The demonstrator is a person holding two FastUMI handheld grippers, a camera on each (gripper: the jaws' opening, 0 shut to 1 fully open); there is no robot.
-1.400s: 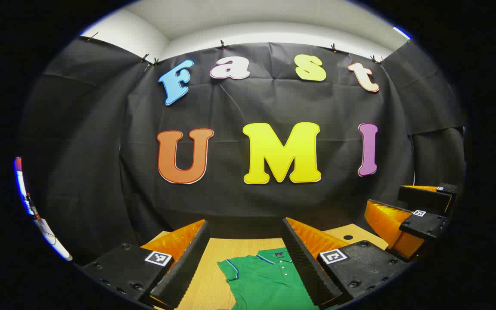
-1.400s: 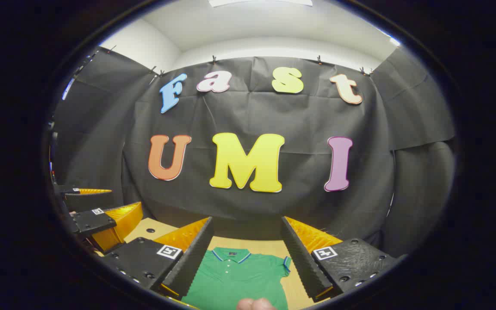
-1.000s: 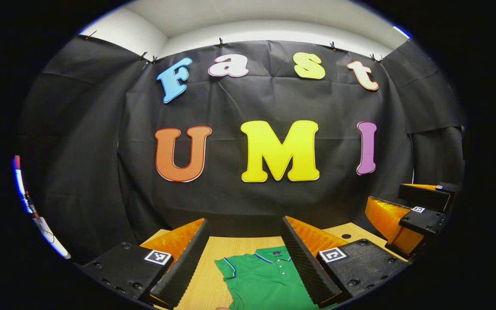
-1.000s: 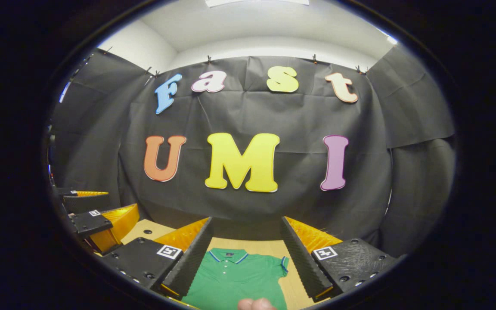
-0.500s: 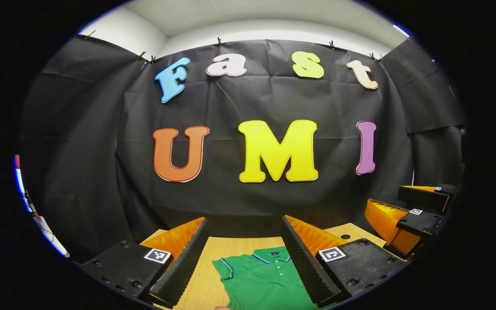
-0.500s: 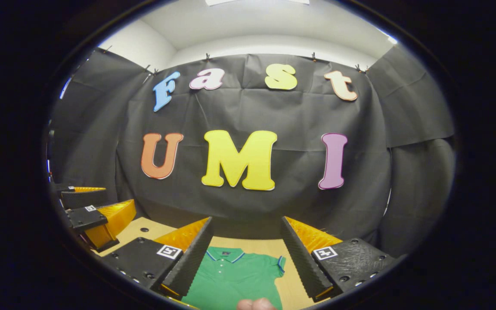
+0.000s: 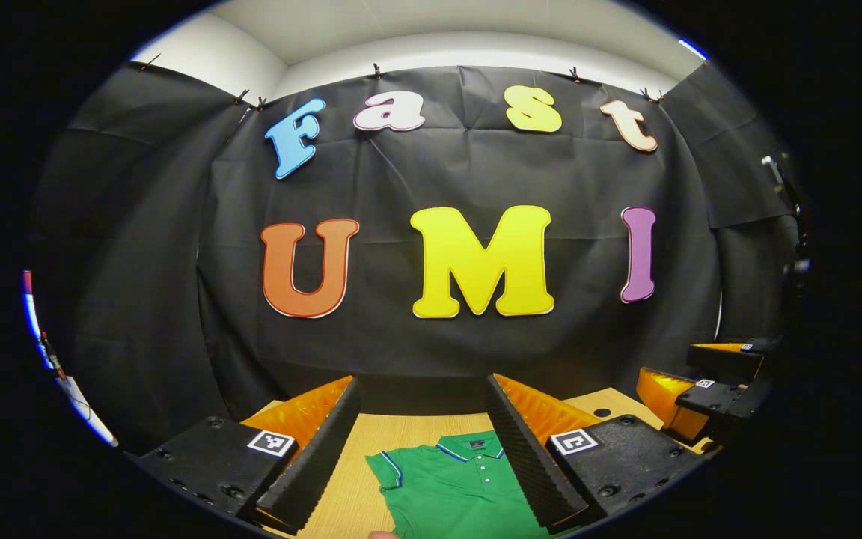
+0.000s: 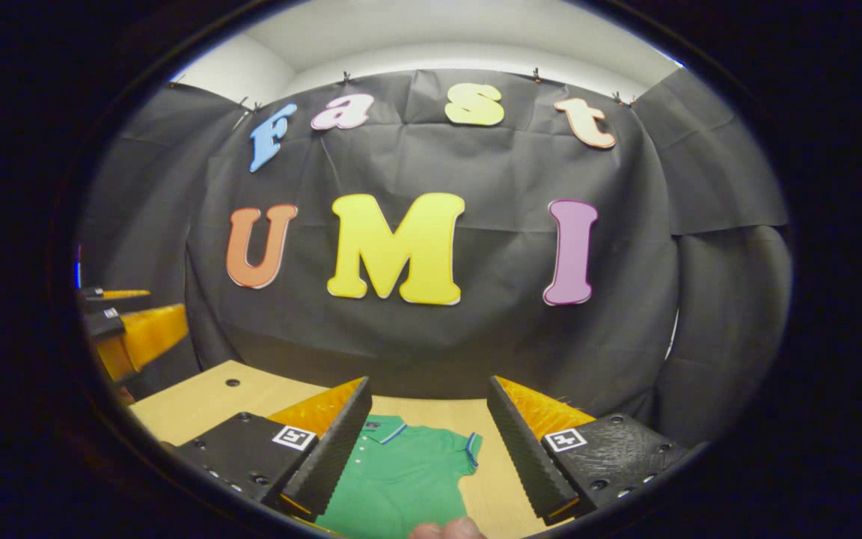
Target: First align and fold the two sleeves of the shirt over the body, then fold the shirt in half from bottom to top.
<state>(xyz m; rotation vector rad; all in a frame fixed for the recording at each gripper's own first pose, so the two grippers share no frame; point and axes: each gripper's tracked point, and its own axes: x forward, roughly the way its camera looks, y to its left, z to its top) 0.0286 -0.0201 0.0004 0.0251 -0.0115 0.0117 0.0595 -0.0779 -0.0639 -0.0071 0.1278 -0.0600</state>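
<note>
The green shirt point(image 7: 461, 486) lies flat on the desk point(image 7: 360, 479), collar toward the far wall, its long axis running away from both claws. The left claw point(image 7: 420, 442) hangs spread and empty above its left sleeve point(image 7: 384, 466); the right claw point(image 8: 427, 442), likewise spread and empty, hangs above its right sleeve point(image 8: 465, 453). Each sleeve lies ahead of and below its own claw, so each is probably nearest for that fold.
</note>
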